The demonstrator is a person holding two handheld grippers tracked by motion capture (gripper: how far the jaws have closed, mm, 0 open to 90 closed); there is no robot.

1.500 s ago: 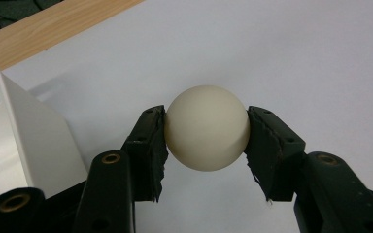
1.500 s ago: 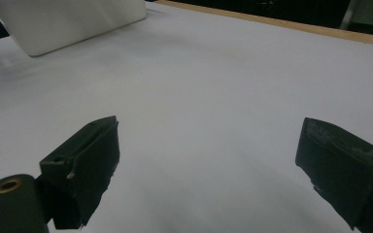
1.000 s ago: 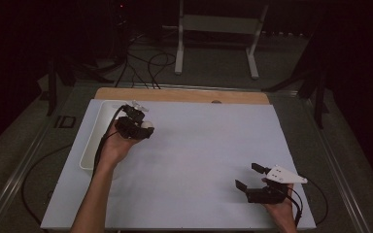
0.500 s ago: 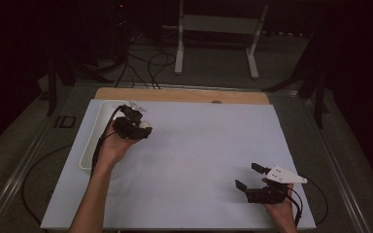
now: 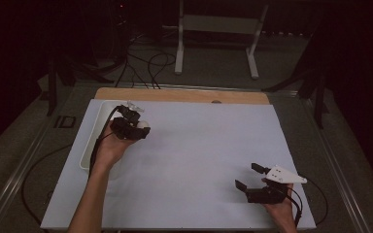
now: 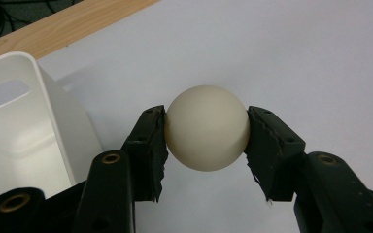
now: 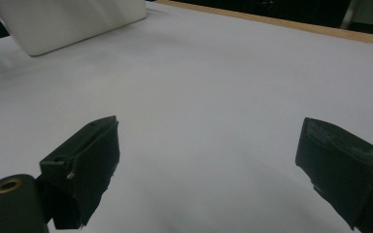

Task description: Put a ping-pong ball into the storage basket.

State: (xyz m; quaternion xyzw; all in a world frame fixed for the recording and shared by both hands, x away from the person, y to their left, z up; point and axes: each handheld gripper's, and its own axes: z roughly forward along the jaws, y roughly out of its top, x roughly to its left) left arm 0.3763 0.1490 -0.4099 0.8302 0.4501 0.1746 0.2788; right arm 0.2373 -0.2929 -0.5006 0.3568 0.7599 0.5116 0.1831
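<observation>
Dark lab: floor cables [image 5: 145,68], metal stand [image 5: 216,29]

My left gripper [image 6: 207,133] has its two black jaws closed on a smooth, cream-coloured round ball [image 6: 207,128], one ragged-edged pad pressed against each side of it at about its widest part. The ball sits between the pads above a plain white sheet [image 6: 281,58] that covers the table. To the left of my jaws stands a white plastic bin [image 6: 24,131] with rounded corners and a slot-shaped handle cutout in its far wall; the ball is outside it, just beside its near wall. Beyond the sheet, along the top left, runs a light wooden table edge [image 6: 63,26].
</observation>
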